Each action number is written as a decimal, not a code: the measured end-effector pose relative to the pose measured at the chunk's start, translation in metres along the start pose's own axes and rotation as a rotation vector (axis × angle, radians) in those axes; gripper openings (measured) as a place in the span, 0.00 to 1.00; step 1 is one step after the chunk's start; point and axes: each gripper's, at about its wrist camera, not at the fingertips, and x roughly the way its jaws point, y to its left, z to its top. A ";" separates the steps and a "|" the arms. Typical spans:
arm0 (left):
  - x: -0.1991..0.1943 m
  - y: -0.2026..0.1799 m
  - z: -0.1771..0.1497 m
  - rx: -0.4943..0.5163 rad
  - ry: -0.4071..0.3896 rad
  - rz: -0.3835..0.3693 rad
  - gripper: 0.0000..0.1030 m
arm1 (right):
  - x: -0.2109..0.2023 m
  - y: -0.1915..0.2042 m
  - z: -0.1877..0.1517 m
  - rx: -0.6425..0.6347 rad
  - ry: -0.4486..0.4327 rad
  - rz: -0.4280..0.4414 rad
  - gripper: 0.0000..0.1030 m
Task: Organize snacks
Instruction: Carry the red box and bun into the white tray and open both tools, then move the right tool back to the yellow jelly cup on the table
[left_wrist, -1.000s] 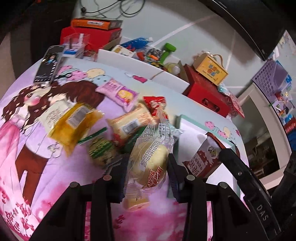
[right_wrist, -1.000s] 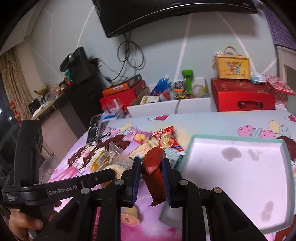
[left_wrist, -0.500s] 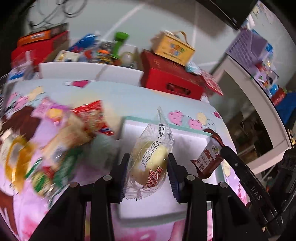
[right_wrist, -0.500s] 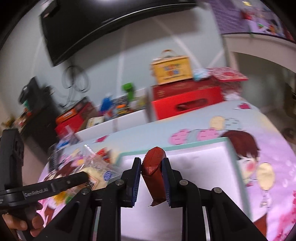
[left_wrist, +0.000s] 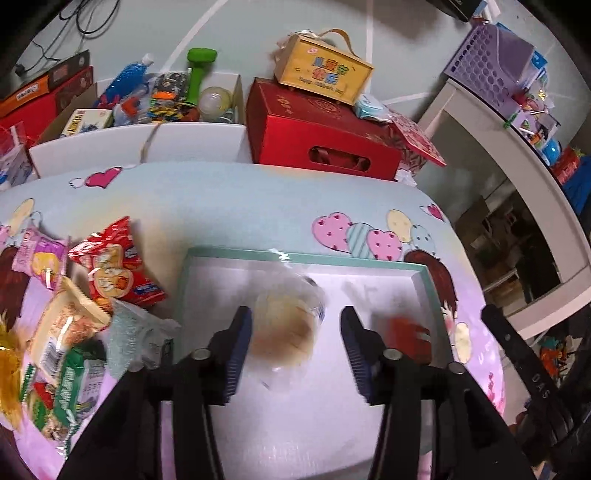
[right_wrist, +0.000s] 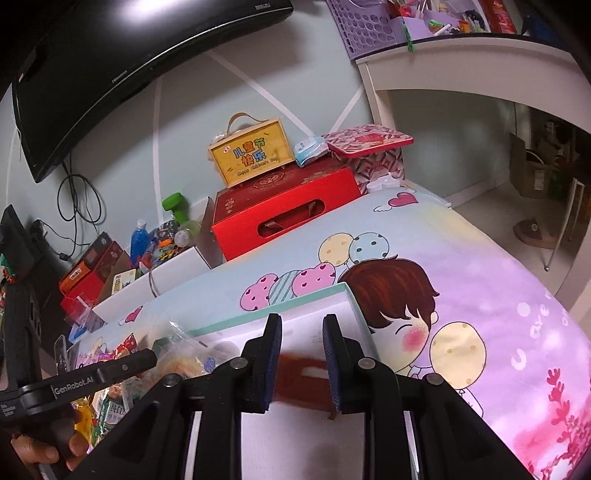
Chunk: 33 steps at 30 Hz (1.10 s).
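A white tray with a teal rim (left_wrist: 295, 255) lies on the cartoon-print cloth; it also shows in the right wrist view (right_wrist: 306, 300). My left gripper (left_wrist: 296, 338) is open over the tray. A clear-wrapped yellow bun (left_wrist: 286, 328), blurred, is loose between its fingers above the tray floor. My right gripper (right_wrist: 301, 360) is open over the tray's right part. A brown-red snack pack (right_wrist: 301, 380), blurred, sits loose between its fingers; it shows as a red blur in the left wrist view (left_wrist: 406, 332).
Several snack packs lie left of the tray, among them a red bag (left_wrist: 112, 266) and a pink one (left_wrist: 40, 258). Behind the table stand a red gift box (left_wrist: 317, 136), a yellow box (left_wrist: 321, 70) and a white bin of clutter (left_wrist: 147, 144).
Both grippers swung right from the snack pile to over the tray, then opened. The bun and the brown-red pack have left the fingers and are dropping into the tray.
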 end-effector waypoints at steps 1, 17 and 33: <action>-0.003 0.003 0.000 -0.006 -0.007 0.013 0.60 | -0.002 0.000 0.000 -0.001 0.000 -0.001 0.24; -0.056 0.077 -0.046 -0.013 -0.122 0.371 0.93 | 0.017 0.034 -0.020 -0.121 0.117 -0.049 0.75; -0.110 0.140 -0.103 -0.102 -0.225 0.508 0.94 | -0.001 0.089 -0.055 -0.228 0.059 0.054 1.00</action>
